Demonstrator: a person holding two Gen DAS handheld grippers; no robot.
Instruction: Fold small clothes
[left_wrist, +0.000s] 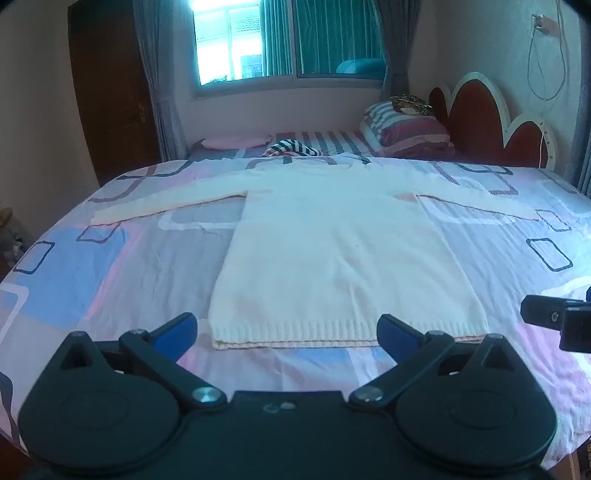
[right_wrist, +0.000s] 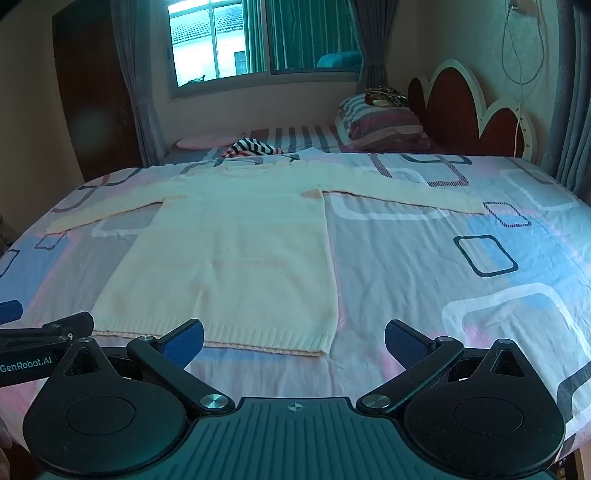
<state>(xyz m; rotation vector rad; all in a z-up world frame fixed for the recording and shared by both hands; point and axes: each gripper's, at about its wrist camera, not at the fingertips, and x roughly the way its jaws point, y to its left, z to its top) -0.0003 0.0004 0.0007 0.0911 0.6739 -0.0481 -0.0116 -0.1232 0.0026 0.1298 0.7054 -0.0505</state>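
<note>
Only the right wrist view shows the "GenRobot.AI" label on the left tool (right_wrist: 33, 328). Both it and the right tool (right_wrist: 294, 341) are released above a cream knit sweater (right_wrist: 236, 254) on the patterned bed (right_wrist: 461, 314) below a window (right_wrist: 258, 40).

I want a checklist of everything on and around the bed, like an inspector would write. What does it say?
Surface: bed with a pastel sheet of rounded rectangles, smooth.
Job's things: white knitted long-sleeved sweater lying flat, sleeves spread out, ribbed hem nearest the cameras, unfolded.
Clutter: striped black, white and red cloth behind the collar; striped pillow with a brown and gold item on top.
Grippers: left gripper open over the hem; right gripper open near the hem's right corner; neither touches it.
Cables: white cord hanging on the wall.
Surroundings: window, grey curtains, dark wooden wardrobe, red headboard.
</note>
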